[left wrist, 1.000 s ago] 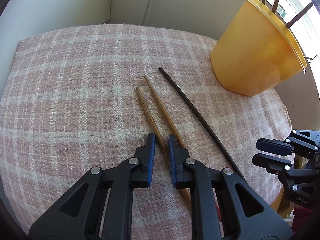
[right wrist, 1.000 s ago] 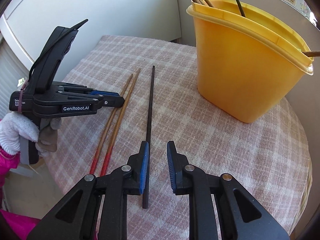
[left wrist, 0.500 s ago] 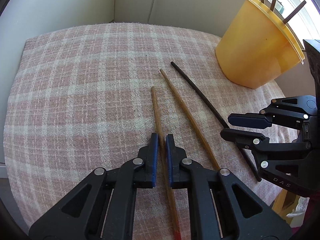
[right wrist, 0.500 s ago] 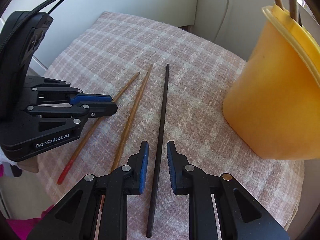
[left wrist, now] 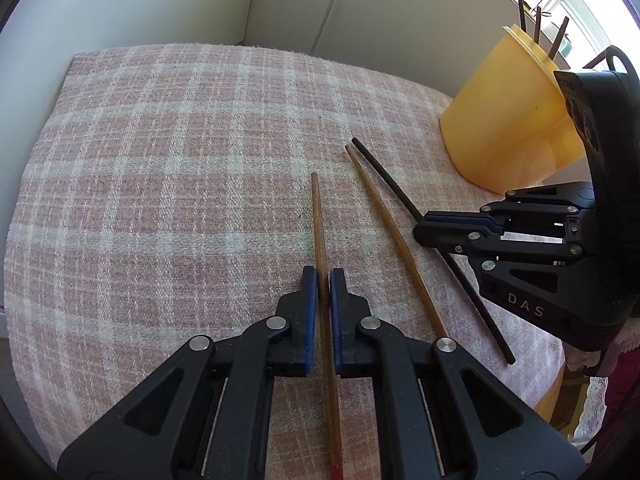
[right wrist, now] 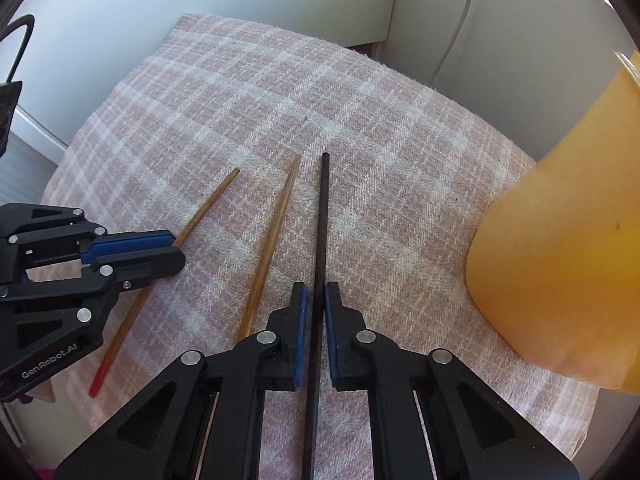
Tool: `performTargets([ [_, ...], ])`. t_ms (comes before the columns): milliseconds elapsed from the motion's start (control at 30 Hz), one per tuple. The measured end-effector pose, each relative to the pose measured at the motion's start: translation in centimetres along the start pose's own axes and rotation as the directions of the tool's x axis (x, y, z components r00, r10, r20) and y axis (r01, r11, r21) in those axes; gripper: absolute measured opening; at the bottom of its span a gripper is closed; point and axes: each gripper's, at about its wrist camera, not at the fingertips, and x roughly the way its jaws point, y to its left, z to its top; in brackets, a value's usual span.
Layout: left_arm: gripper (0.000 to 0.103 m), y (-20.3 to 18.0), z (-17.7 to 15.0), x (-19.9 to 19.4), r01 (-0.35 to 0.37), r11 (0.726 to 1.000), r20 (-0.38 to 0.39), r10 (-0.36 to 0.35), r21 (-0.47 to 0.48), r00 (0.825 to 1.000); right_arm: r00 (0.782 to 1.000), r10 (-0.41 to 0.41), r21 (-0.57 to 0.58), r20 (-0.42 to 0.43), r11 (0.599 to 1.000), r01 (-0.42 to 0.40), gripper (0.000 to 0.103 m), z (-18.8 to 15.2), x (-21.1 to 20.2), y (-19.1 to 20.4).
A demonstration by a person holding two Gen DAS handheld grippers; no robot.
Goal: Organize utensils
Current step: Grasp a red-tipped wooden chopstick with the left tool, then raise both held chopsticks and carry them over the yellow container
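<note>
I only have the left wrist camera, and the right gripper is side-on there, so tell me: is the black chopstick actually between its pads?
Observer: Yes. From the right wrist, the black chopstick runs straight between the pads of the right gripper, which is shut on it.
Operator: Did it catch the middle one too?
Observer: No. The middle brown chopstick lies left of those pads, outside them.
Operator: Where does my stick end?
Observer: The left gripper is shut on the left brown chopstick; its red end reaches about the near edge of the checked cloth.
</note>
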Motion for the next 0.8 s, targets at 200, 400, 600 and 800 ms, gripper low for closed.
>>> performTargets([
  [200, 0.004, 1.1, 0.3, -2.7, 0.014, 1.000, 0.052, -0.013, -0.014, 0.999, 0.998, 0.032, 0.028, 0.050, 0.999, -0.034, 0.004, -0.3, -2.2, -0.6],
  [400, 0.004, 1.9, 0.6, -6.6, 0.033, 0.999, 0.135, -0.031, -0.012, 0.990, 0.988, 0.048, 0.031, 0.148, 0.998, -0.053, 0.004, -1.9, -6.3, -0.9],
  [600, 0.004, 1.8, -0.2, -12.1, 0.056, 0.998, 0.238, -0.056, 0.008, 0.970, 0.961, 0.054, 0.040, 0.270, 0.997, -0.068, 0.004, -4.8, -10.8, -1.6],
  [800, 0.004, 1.8, 0.2, -11.3, 0.004, 0.999, 0.171, -0.010, 0.034, 0.985, 0.941, 0.063, 0.057, 0.333, 0.995, -0.087, 0.004, -5.8, -12.6, -2.1],
])
